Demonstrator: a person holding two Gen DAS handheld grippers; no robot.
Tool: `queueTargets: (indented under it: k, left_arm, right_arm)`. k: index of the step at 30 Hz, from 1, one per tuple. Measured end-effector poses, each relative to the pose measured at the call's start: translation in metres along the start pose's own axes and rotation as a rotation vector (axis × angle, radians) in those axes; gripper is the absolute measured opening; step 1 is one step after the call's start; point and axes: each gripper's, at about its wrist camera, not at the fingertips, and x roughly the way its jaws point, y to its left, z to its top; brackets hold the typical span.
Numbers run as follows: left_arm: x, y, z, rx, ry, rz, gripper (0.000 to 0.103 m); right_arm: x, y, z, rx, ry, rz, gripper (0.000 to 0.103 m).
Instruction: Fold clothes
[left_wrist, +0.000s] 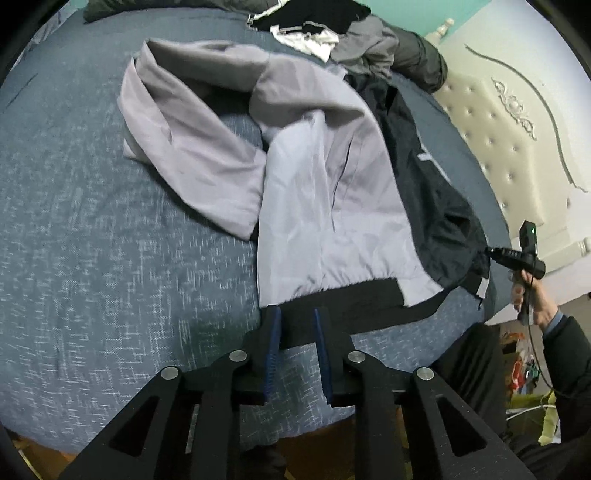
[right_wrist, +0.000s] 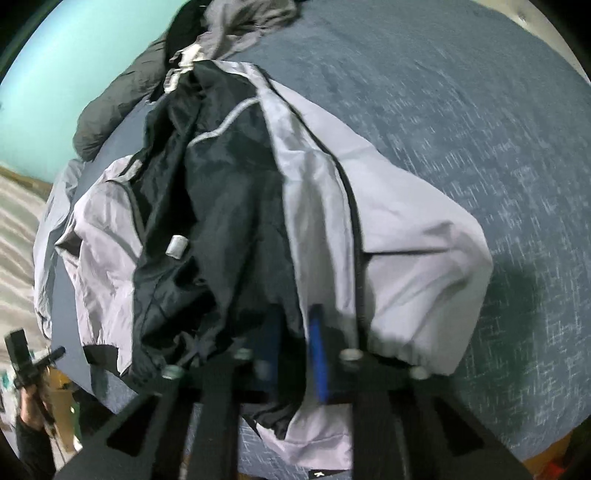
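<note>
The bed (left_wrist: 92, 240), covered in a blue-grey speckled spread, carried the whole workload, and the task stood at an early stage. A heap of dark and grey clothes (left_wrist: 332, 26) lay unfolded at the far edge of the bed near the headboard (left_wrist: 498, 129); none of it appeared sorted or stacked. The grey jacket (left_wrist: 332, 177) lay spread near the front edge of the bed, lining partly exposed, with one sleeve (left_wrist: 192, 147) thrown out to the side and not yet folded in. Its black hem band (left_wrist: 354, 299) ran along the near edge. The left gripper (left_wrist: 295, 325) hovered at that hem with its jaws slightly apart; the hem lay between the fingertips, but the pads did not visibly press on it. The right gripper (right_wrist: 295, 332) was closed on a bunch of the jacket's dark lining and grey shell. Judged from this layout, the sleeve fold, the body fold and every remaining garment were still outstanding.
</note>
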Motion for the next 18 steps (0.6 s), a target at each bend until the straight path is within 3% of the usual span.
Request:
queueTargets:
  k: [5, 10, 15, 18]
  left_arm:
    - [-0.015, -0.009, 0.011, 0.025, -0.033, -0.012, 0.020]
    - [-0.021, -0.027, 0.023, 0.045, -0.058, -0.035, 0.021]
    - [-0.027, -0.045, 0.029, 0.075, -0.071, -0.050, 0.021]
    - [-0.027, -0.047, 0.031, 0.080, -0.069, -0.053, 0.026]
  right_arm:
    - [-0.027, 0.042, 0.014, -0.099, -0.080, 0.056, 0.004]
    - [-0.034, 0.131, 0.030, -0.243, -0.100, 0.150, 0.003]
    - [0.010, 0.232, 0.009, -0.419, -0.005, 0.221, 0.003]
    - [0.048, 0.269, -0.014, -0.481, 0.079, 0.225, 0.003]
